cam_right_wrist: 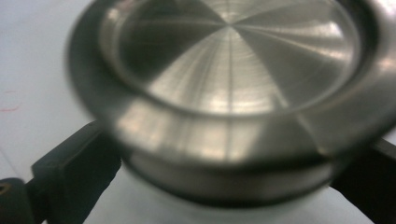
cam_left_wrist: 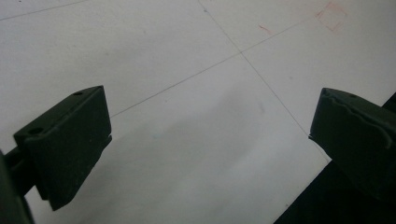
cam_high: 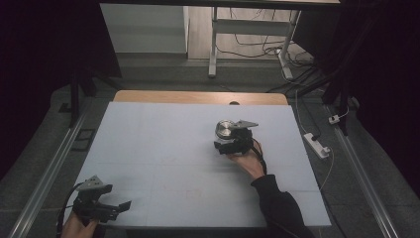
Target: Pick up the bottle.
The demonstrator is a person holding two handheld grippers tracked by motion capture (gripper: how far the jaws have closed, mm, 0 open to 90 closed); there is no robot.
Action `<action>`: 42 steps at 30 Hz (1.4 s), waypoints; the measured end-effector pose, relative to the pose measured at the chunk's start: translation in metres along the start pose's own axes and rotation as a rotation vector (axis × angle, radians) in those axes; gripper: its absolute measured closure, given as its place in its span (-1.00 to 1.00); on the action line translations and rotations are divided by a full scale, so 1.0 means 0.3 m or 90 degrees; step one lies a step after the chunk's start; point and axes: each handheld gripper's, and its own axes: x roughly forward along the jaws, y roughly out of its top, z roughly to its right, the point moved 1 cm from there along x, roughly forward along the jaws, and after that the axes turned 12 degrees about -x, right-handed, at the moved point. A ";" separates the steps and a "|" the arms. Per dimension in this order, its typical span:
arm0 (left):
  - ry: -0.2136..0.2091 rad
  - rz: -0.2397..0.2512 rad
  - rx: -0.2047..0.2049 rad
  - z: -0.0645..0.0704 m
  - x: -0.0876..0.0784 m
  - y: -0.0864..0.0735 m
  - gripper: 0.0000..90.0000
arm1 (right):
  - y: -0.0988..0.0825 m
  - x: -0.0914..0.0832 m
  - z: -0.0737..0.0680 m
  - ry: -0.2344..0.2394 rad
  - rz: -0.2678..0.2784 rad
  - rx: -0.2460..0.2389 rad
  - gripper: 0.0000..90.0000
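A white sheet [cam_high: 163, 148] is covering a wooden table [cam_high: 198, 96], with grey floor, cables and a desk frame lying beyond. Two grippers are showing and one metal lid [cam_high: 225, 129]. The left gripper [cam_high: 116, 206] is sitting at the near left corner, jaws spread wide over bare sheet. Right of centre, the right gripper [cam_high: 223, 144] is grasping the metal lid's jar between its jaws.

Dim room, white sheet [cam_high: 163, 163] over a wooden table [cam_high: 198, 97], grey carpet floor [cam_high: 163, 74], white desk legs [cam_high: 213, 44] beyond, tangled cables [cam_high: 257, 49], a white power strip [cam_high: 317, 145], dark curtains [cam_high: 44, 44] at both sides
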 end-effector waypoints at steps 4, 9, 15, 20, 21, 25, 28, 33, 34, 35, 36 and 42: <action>-0.001 -0.001 -0.001 0.000 0.001 0.000 -1.00 | 0.000 0.012 0.005 -0.004 0.011 0.002 -0.81; -0.002 -0.002 0.000 -0.001 0.001 0.001 -1.00 | -0.003 0.005 0.000 -0.014 0.025 -0.022 -0.67; -0.008 0.002 -0.003 -0.003 -0.002 0.000 -1.00 | -0.001 -0.003 -0.008 -0.028 0.017 -0.017 -0.66; -0.011 0.004 -0.003 -0.004 -0.004 -0.001 -1.00 | -0.001 -0.018 -0.011 -0.022 0.005 -0.015 -0.66; -0.011 0.005 -0.002 -0.004 -0.004 -0.001 -1.00 | -0.001 -0.022 -0.015 -0.022 0.006 -0.017 -0.66; -0.013 0.005 -0.003 -0.004 -0.005 -0.001 -1.00 | 0.008 -0.048 -0.036 -0.015 0.008 -0.035 -0.66; -0.013 0.007 -0.003 -0.004 -0.005 -0.001 -1.00 | 0.017 -0.070 -0.054 -0.011 0.014 -0.043 -0.66; -0.013 0.006 0.000 -0.003 -0.005 -0.002 -1.00 | 0.026 -0.107 -0.089 0.010 0.024 -0.052 -0.66; -0.014 0.006 -0.001 -0.003 -0.006 -0.002 -1.00 | 0.028 -0.113 -0.095 0.015 0.025 -0.055 -0.66; -0.014 0.006 -0.001 -0.003 -0.006 -0.002 -1.00 | 0.028 -0.120 -0.103 0.019 0.027 -0.056 -0.66; -0.014 0.006 -0.001 -0.003 -0.006 -0.002 -1.00 | 0.029 -0.127 -0.110 0.024 0.029 -0.057 -0.66; -0.013 0.006 -0.001 -0.003 -0.006 -0.002 -1.00 | 0.030 -0.178 -0.166 0.043 0.038 -0.080 -0.66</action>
